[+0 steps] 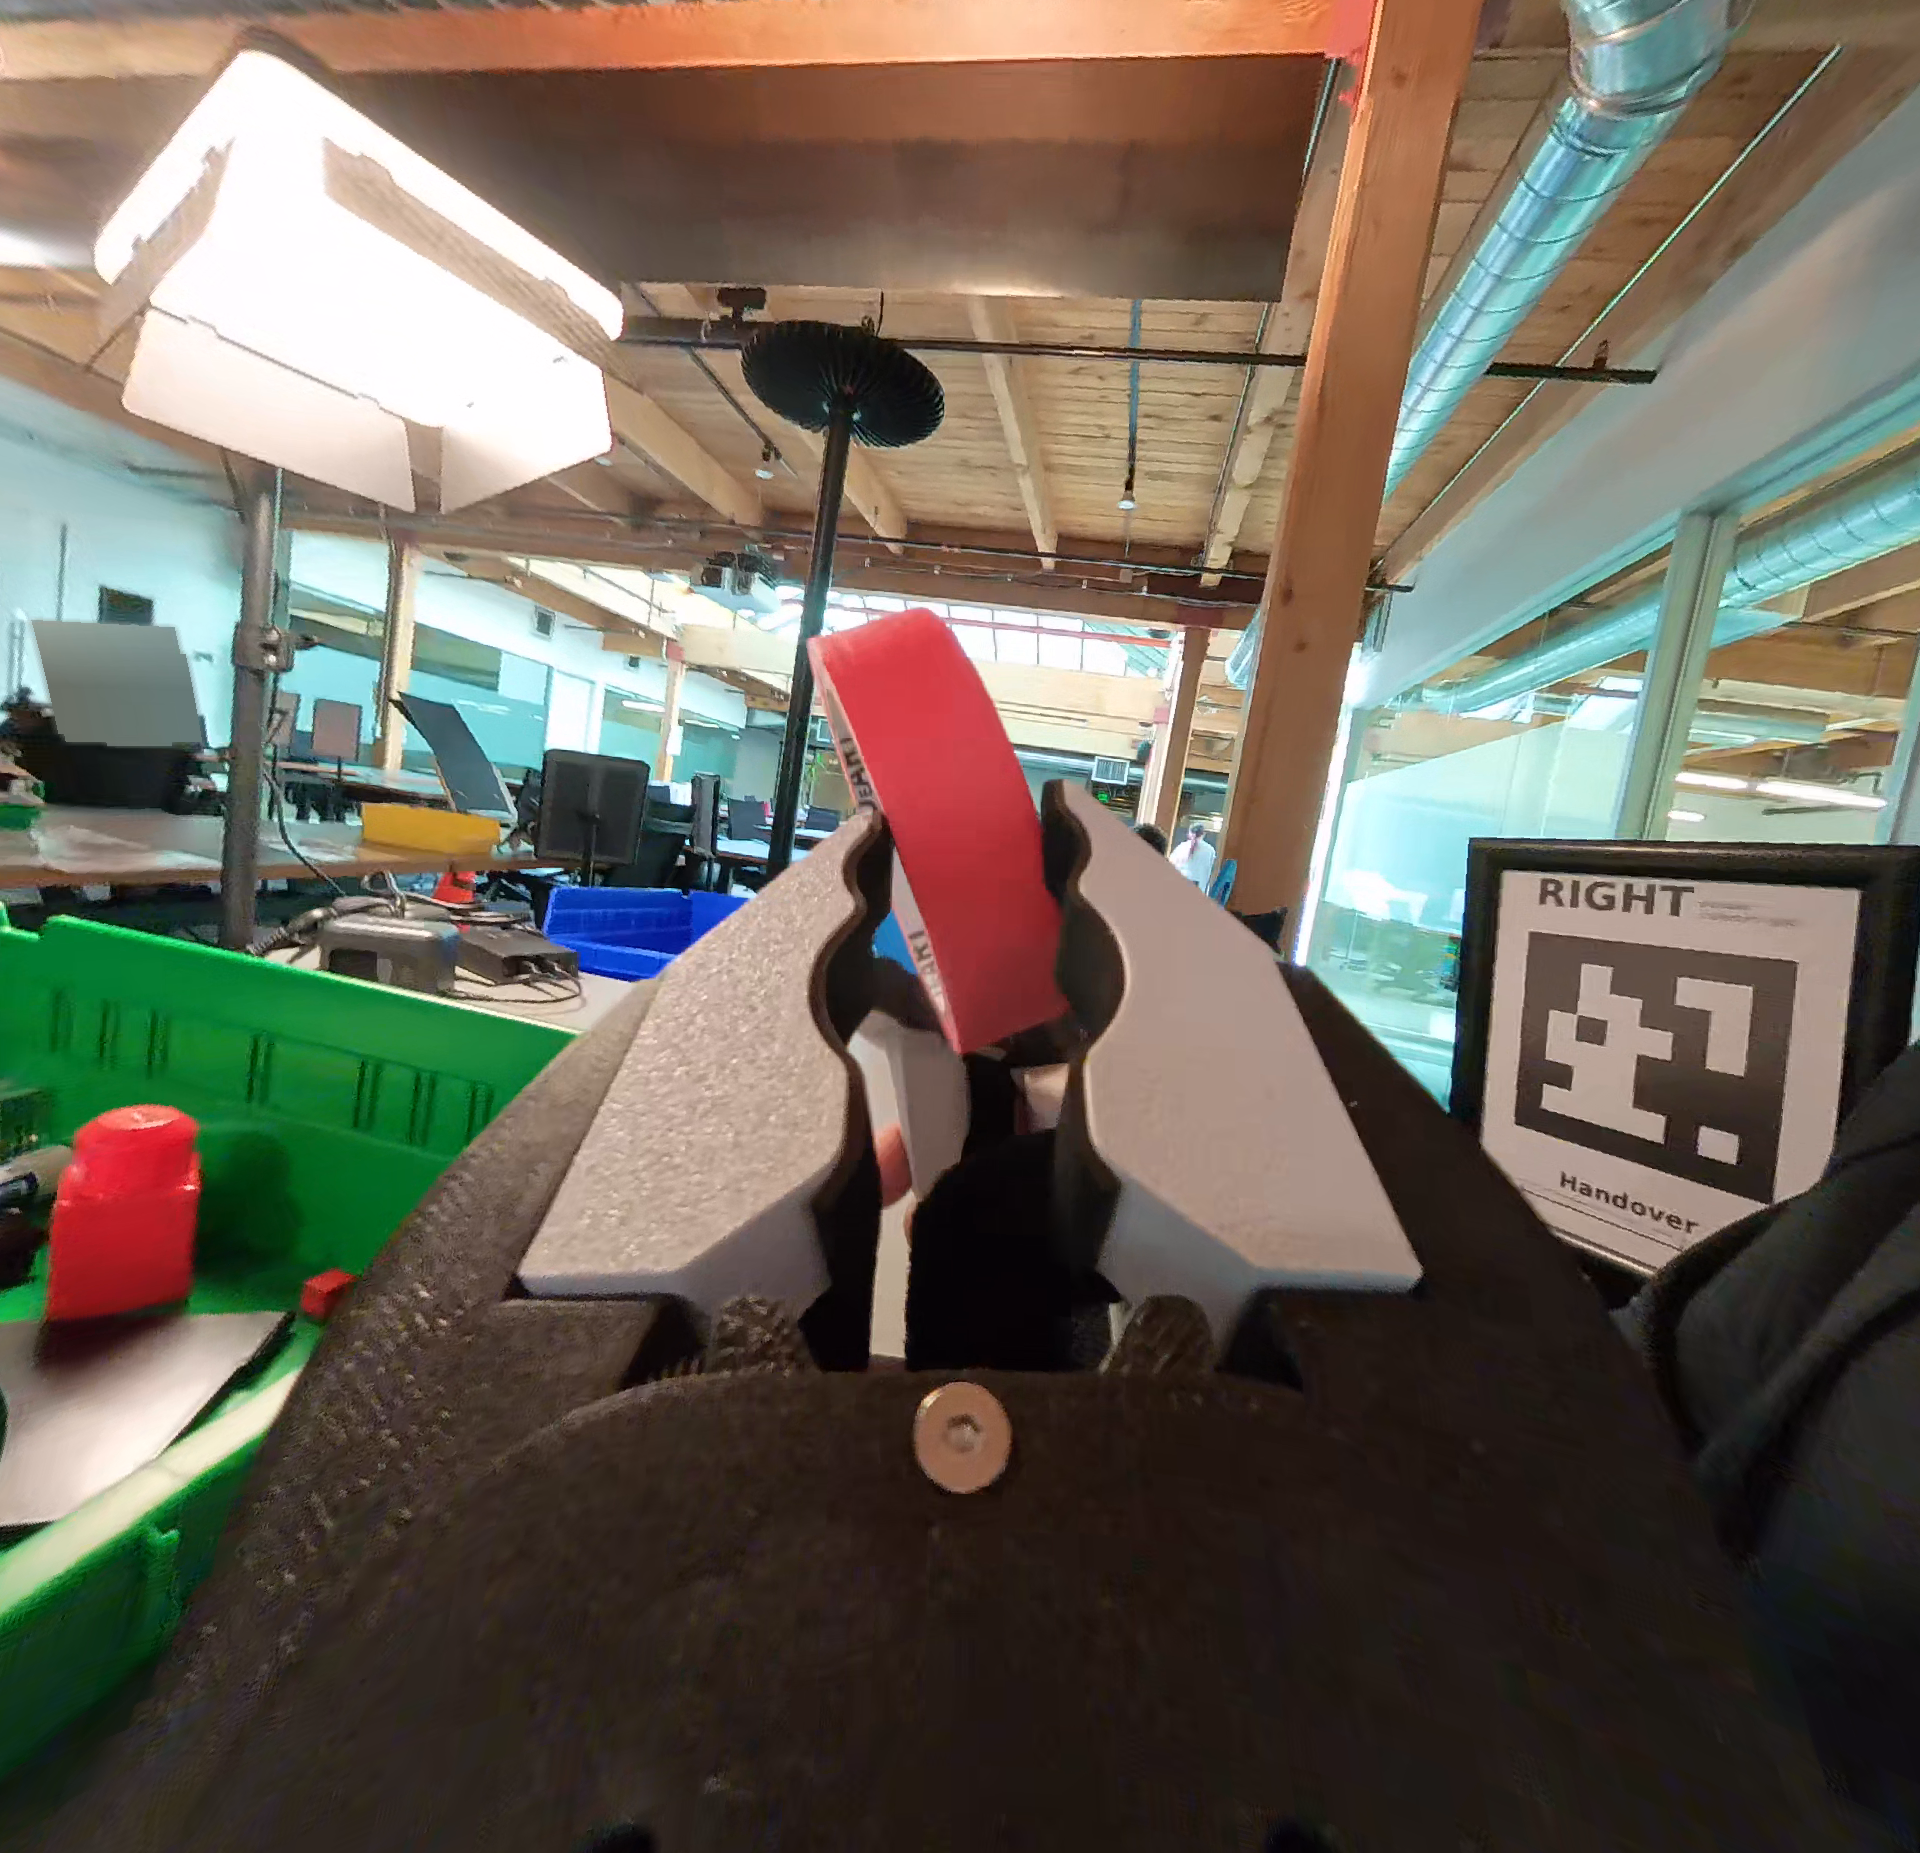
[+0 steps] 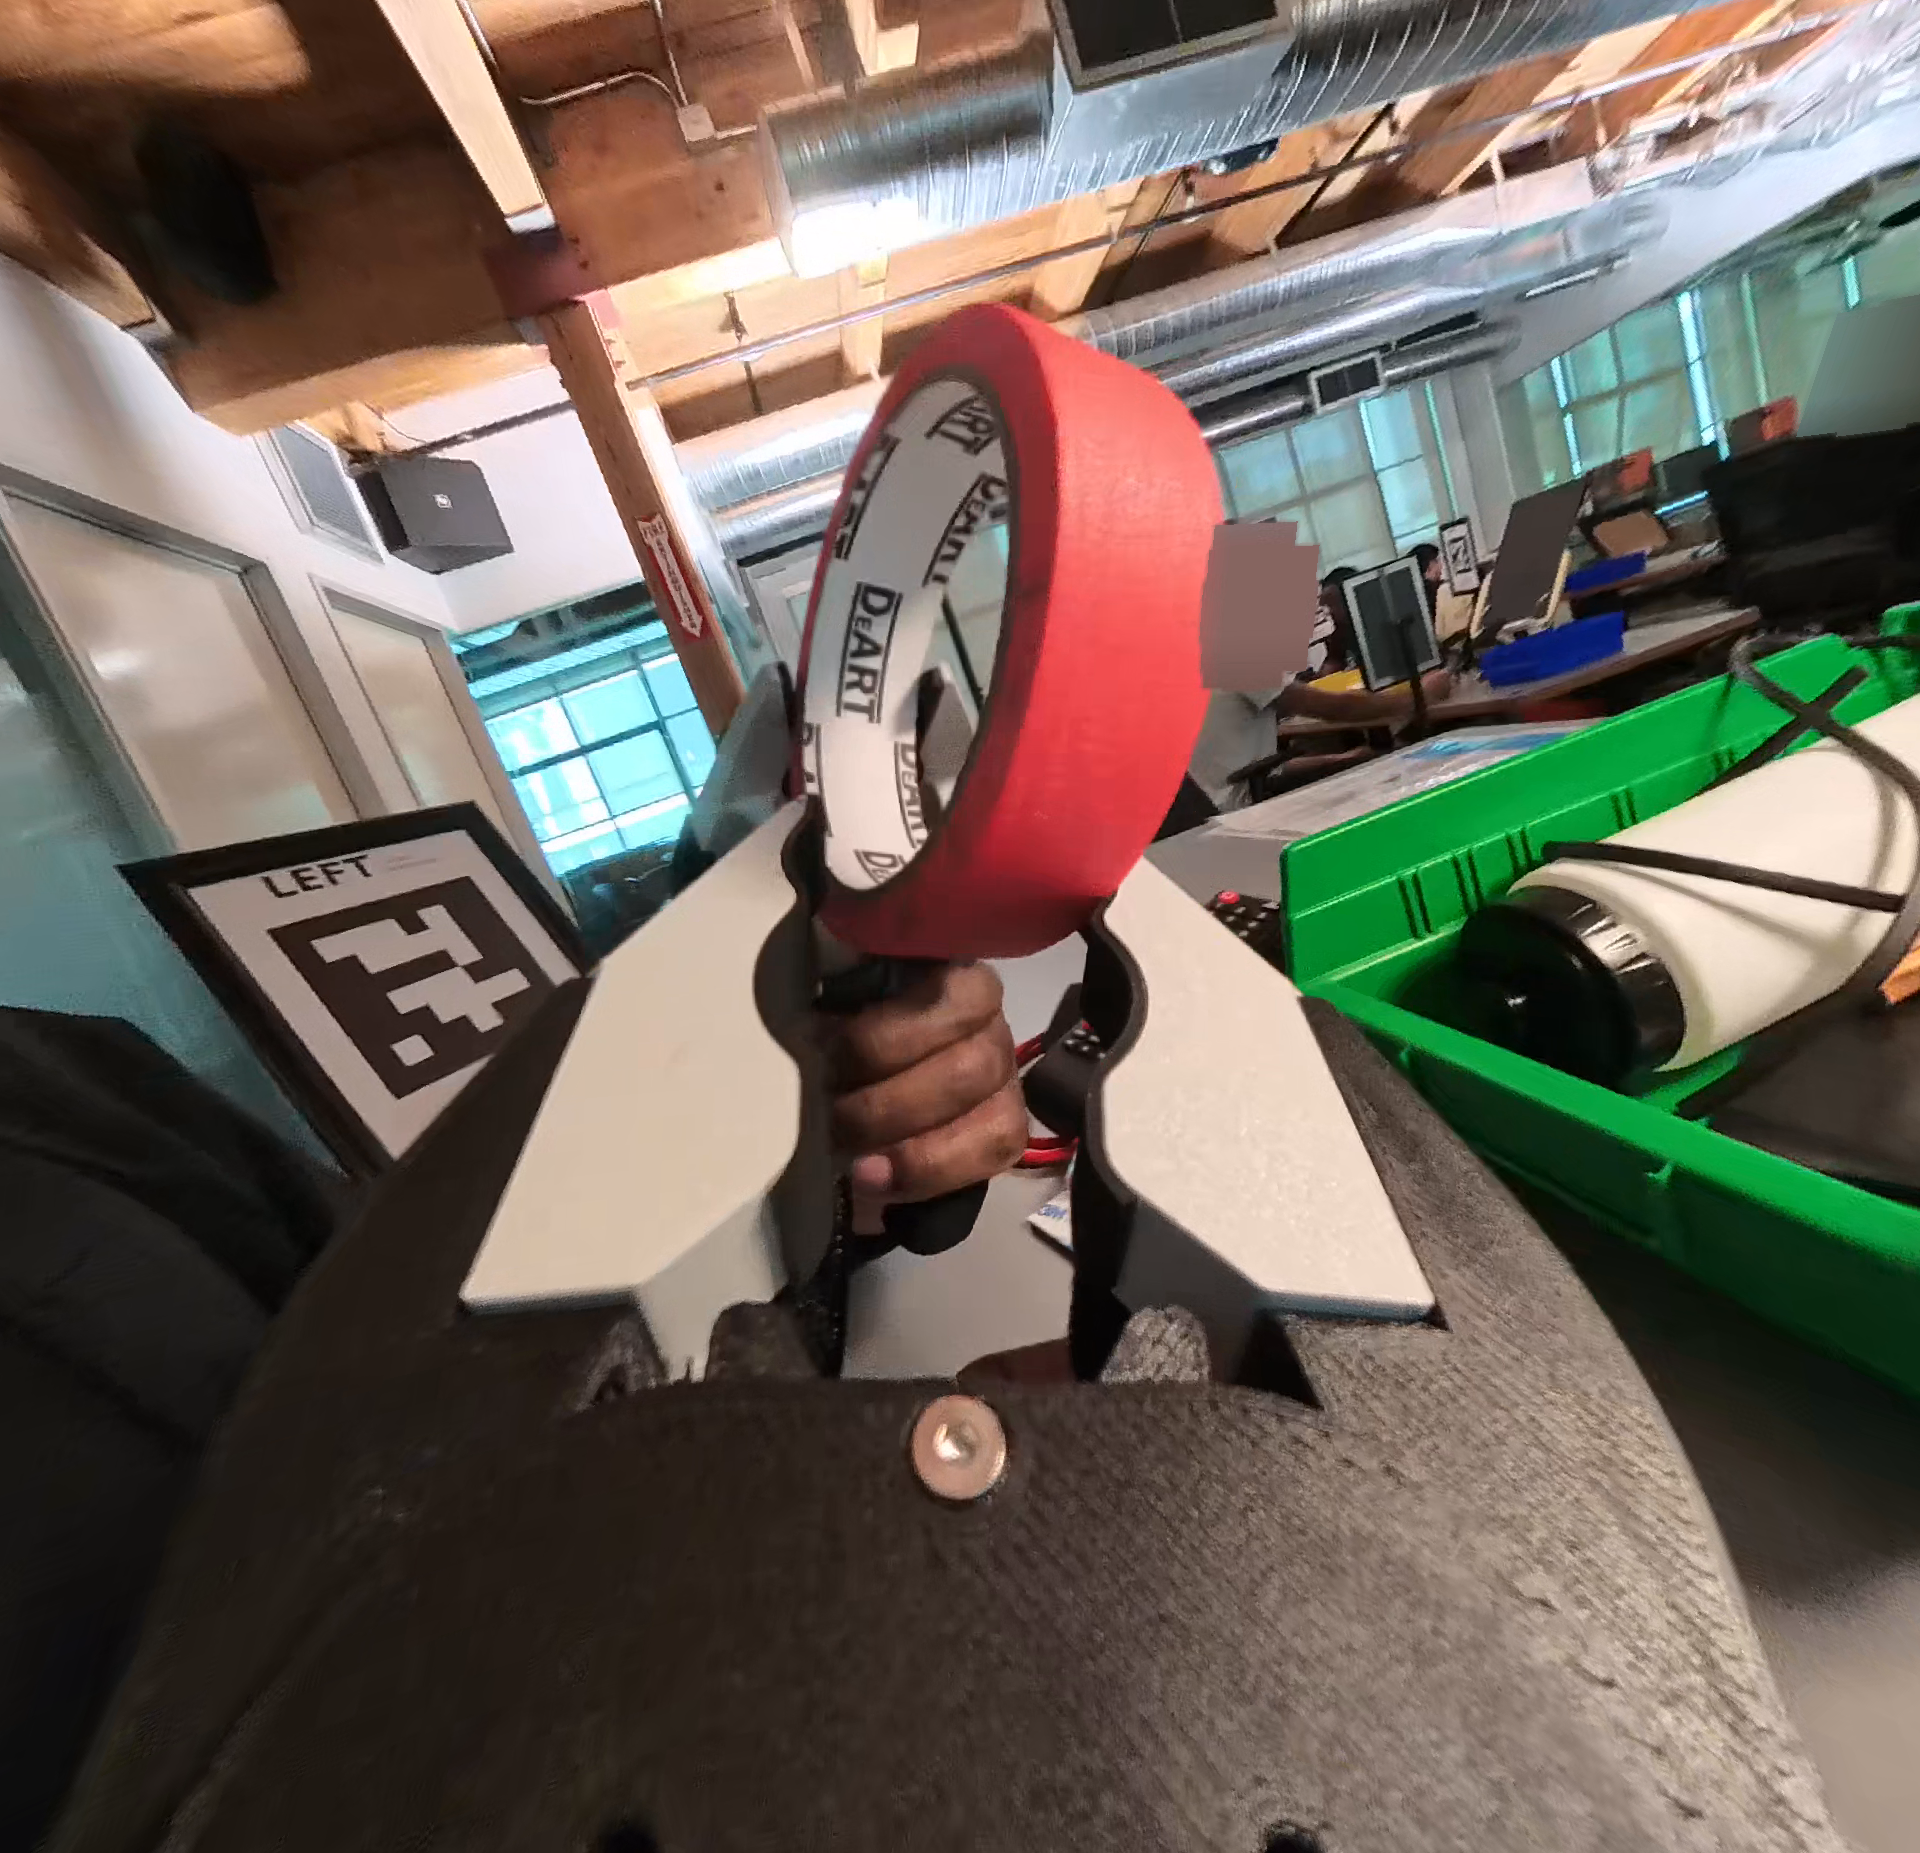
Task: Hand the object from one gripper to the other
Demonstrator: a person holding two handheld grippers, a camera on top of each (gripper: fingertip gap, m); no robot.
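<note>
A roll of red tape (image 1: 951,847) with a white core is held up in the air between both grippers. My left gripper (image 1: 961,827) is shut on the roll's wall, which shows edge-on between its grey fingertips. In the right wrist view the roll (image 2: 1091,660) stands upright, and my right gripper (image 2: 951,889) is shut across the width of its lower rim. The left gripper's fingers (image 2: 743,754) show behind the roll, one outside it and one through its hole. A hand (image 2: 925,1076) grips the left gripper's handle below.
A green bin (image 1: 260,1055) at the left holds a red block (image 1: 125,1211) on a black sheet. The same kind of green bin (image 2: 1455,868) at the right holds a white roll (image 2: 1714,868) and cables. Framed marker cards (image 1: 1662,1055) (image 2: 395,972) stand nearby. The tips of both grippers are at nearly the same place.
</note>
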